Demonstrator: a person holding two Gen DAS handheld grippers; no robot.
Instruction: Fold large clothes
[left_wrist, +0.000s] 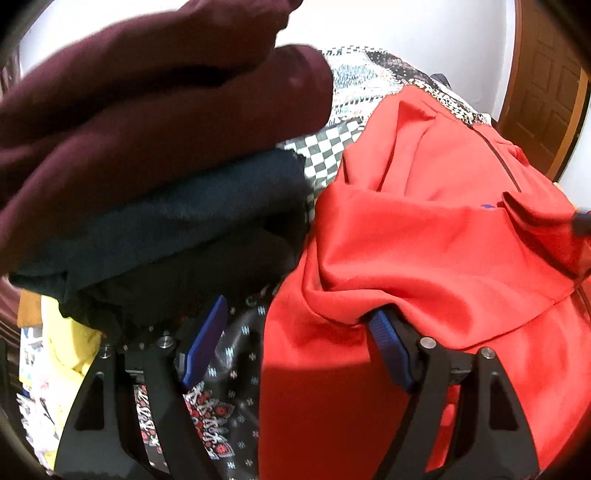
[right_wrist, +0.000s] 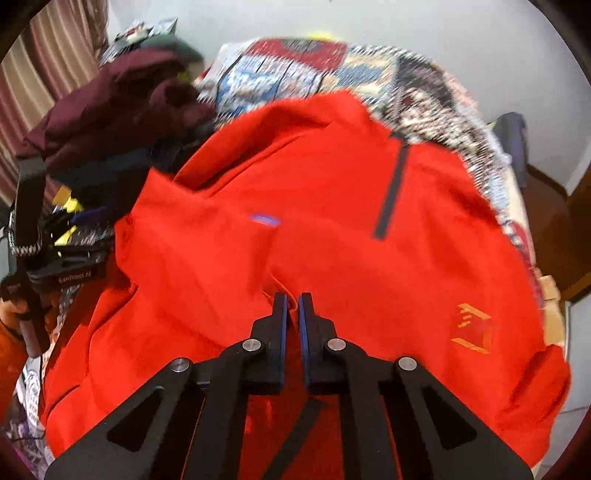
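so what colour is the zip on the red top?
Dark, near black, on the red top; zip shows best in the right wrist view.

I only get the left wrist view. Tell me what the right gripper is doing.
Observer: The right gripper is almost closed and seems to be pinching a raised ridge of the red top.
Operator: Report any marking on the top near it.
Observer: An orange logo sits on the top, to the right of the fingers.
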